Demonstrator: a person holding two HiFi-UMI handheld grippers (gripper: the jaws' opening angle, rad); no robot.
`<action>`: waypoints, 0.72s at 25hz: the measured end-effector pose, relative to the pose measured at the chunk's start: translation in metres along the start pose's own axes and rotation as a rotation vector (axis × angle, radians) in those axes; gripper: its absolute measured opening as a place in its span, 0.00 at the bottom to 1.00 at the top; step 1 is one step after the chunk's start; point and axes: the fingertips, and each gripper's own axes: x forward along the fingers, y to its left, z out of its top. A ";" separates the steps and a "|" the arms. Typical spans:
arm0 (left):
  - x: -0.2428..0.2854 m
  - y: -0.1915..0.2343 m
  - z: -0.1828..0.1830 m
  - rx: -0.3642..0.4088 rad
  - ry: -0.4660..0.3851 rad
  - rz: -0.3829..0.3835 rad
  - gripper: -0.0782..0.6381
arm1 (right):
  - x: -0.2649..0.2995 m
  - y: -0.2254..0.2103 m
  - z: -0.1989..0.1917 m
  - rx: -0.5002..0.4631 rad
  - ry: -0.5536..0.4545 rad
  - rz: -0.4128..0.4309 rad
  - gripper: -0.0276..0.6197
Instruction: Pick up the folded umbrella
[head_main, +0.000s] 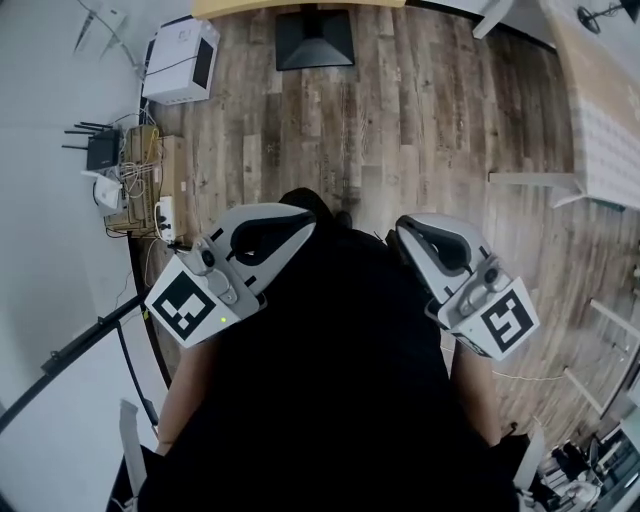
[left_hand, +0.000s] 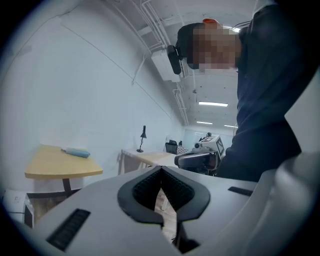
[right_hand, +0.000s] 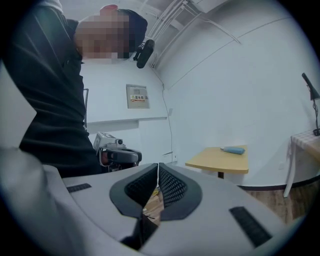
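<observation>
The folded umbrella (left_hand: 76, 152) is a small light-blue bundle lying on a yellow table (left_hand: 55, 165) by the white wall. The right gripper view shows the same umbrella (right_hand: 233, 149) on that table (right_hand: 220, 162), well away from both grippers. In the head view the umbrella is out of sight. My left gripper (head_main: 308, 218) and right gripper (head_main: 402, 230) are held close to the person's dark torso, tips turned toward each other. Both are shut with nothing between the jaws: left gripper (left_hand: 161, 169), right gripper (right_hand: 158, 165).
The floor is wooden planks (head_main: 400, 120). A black stand base (head_main: 313, 38), a white box-shaped device (head_main: 180, 60) and a router with tangled cables (head_main: 115, 165) sit near the wall. A white table with a black desk lamp (left_hand: 143, 138) stands beyond the yellow one.
</observation>
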 end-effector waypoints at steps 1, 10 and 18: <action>0.002 0.001 0.000 -0.001 0.008 0.008 0.13 | 0.002 -0.003 -0.002 -0.002 0.013 0.007 0.07; 0.019 0.025 0.008 -0.021 0.025 0.007 0.13 | 0.024 -0.038 0.005 0.014 0.045 0.031 0.07; 0.046 0.102 0.020 -0.036 -0.008 -0.009 0.13 | 0.062 -0.104 0.021 0.019 0.066 -0.024 0.07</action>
